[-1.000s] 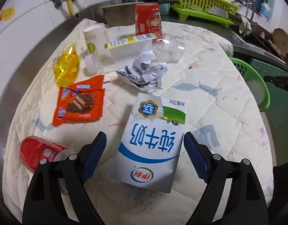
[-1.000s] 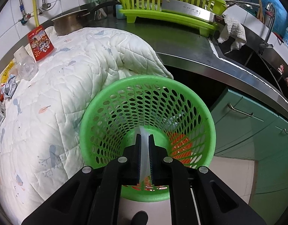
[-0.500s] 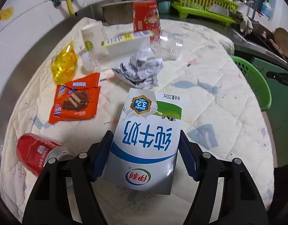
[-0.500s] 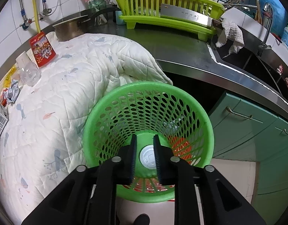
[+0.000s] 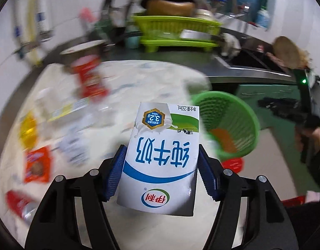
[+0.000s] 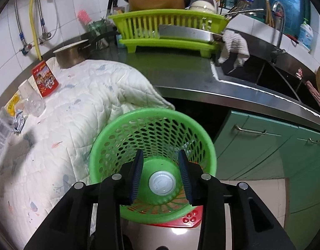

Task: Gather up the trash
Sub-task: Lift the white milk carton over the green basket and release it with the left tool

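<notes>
One milk carton sits clamped between the jaws of the left gripper, lifted clear of the quilted desk and just left of the single green basket. Inside the basket lies one white plastic lid, framed by the right gripper, its jaws apart. Left of the basket, the remaining wrappers on the desk smear into blur, too vague to count.

Home kitchen, dish rack, sink, tiled wall
</notes>
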A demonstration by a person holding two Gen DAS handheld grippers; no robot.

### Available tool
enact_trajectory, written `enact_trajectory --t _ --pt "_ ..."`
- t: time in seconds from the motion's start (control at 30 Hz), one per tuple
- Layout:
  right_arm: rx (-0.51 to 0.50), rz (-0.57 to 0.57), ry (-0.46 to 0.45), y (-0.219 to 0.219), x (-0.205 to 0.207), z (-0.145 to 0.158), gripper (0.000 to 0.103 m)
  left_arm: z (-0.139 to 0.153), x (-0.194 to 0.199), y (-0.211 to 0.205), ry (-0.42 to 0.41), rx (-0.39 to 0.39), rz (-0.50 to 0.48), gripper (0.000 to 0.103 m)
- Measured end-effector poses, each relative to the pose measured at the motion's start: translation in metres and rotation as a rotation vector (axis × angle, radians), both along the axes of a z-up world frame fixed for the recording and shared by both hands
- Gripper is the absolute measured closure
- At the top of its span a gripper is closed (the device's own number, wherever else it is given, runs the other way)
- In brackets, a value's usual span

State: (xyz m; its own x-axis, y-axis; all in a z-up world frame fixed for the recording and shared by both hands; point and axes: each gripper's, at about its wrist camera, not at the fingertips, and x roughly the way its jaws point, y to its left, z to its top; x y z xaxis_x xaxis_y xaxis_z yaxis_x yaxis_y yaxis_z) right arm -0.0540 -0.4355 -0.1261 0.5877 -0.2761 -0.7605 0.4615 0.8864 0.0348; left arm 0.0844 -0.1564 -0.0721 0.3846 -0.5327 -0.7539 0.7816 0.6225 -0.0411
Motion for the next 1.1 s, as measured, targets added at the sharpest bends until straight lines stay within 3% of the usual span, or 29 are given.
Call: enact_trajectory --t 0.23,0.47,0.67,0.8,1.0,1.1 --pt "-0.018 -0.017 -0.028 -0.004 -0.022 0.010 0.068 -0.030 -0.011 -0.117 0.094 0.047 -0.102 0.038" --pt "-0.003 -0.054 -0.033 -0.016 -0.040 0.008 0.067 -0.076 -0.019 -0.180 0.152 0.171 -0.113 0.037" --pt "0.011 -0.069 -0.020 -0.020 -0.049 0.002 0.067 -0.095 -0.020 -0.195 0.214 0.184 -0.097 0.035" --pt "0.015 -0.071 -0.019 -0.020 -0.050 0.001 0.067 -0.098 -0.023 -0.200 0.222 0.173 -0.090 0.029" --pt "0.013 -0.059 -0.028 -0.016 -0.047 0.005 0.067 -0.089 -0.020 -0.190 0.225 0.139 -0.069 0.027" --pt "0.004 -0.041 -0.040 -0.010 -0.043 0.010 0.062 -0.075 -0.016 -0.175 0.214 0.106 -0.041 0.027"
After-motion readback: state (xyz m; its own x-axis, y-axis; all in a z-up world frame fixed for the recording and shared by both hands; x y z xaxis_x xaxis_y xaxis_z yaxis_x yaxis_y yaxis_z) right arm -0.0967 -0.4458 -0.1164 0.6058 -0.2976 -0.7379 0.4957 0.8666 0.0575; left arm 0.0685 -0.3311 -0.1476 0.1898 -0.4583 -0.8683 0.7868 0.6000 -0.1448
